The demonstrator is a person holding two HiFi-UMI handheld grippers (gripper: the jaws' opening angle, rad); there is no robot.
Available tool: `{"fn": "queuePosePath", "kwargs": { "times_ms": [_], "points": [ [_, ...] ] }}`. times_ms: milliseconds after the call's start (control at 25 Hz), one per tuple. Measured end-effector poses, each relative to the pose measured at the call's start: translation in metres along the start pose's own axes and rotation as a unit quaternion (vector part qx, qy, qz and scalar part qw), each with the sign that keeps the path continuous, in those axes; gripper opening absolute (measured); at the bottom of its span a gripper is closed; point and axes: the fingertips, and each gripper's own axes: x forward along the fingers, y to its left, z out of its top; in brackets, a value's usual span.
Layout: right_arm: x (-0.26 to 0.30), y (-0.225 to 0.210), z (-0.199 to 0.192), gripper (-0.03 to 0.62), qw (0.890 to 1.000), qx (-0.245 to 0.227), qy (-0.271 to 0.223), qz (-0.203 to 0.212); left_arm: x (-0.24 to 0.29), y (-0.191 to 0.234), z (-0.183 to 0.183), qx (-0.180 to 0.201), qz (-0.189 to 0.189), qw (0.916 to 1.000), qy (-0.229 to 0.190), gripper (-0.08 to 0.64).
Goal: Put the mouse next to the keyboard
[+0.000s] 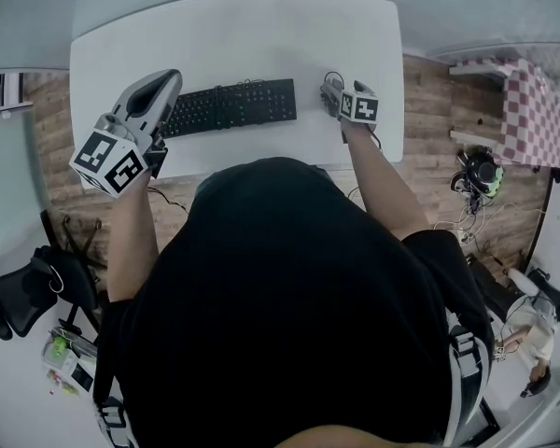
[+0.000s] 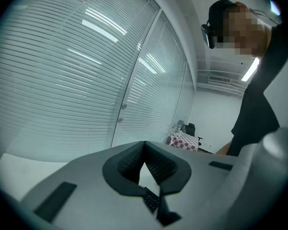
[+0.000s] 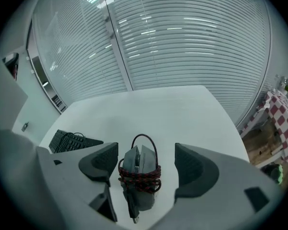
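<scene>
White desk (image 1: 233, 45) in the head view carries a black keyboard (image 1: 229, 107) between the left hand-held gripper (image 1: 166, 90) and the right hand-held gripper (image 1: 332, 93).

Left gripper view: jaws pressed together on nothing, aimed at window blinds (image 2: 62, 80).

Right gripper view: jaws wide apart, with the cable-wrapped mouse (image 3: 139, 174) lying on the desk between them and the keyboard off to their left.

No words, brand names or numbers can be read anywhere. The key markings on the keyboard (image 1: 229, 107) are too small and blurred to make out.
</scene>
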Motion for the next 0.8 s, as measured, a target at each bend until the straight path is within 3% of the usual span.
{"fn": "queuePosePath", "kwargs": {
  "times_ms": [80, 200, 280, 520, 800],
  "points": [
    [-0.007, -0.005, 0.012, 0.39, 1.0, 0.007, -0.016, -0.005, -0.002, -0.002, 0.001, 0.0, 0.0, 1.0, -0.002, 0.021],
    [-0.02, -0.016, 0.032, 0.248, 0.999, 0.01, -0.048, -0.021, -0.003, -0.006, 0.001, 0.002, 0.002, 1.0, -0.001, 0.021],
    [-0.028, -0.019, 0.044, 0.204, 0.998, 0.01, -0.063, -0.024, -0.004, -0.01, 0.003, 0.006, 0.003, 1.0, -0.001, 0.021],
    [-0.047, -0.012, 0.066, 0.11, 0.996, -0.001, -0.088, -0.021, -0.007, -0.018, 0.009, 0.007, 0.003, 0.9999, -0.012, 0.021],
    [-0.072, -0.004, 0.097, 0.081, 0.992, -0.015, -0.128, -0.004, -0.003, -0.032, 0.009, 0.007, 0.004, 0.9998, -0.02, 0.021]
  ]
}}
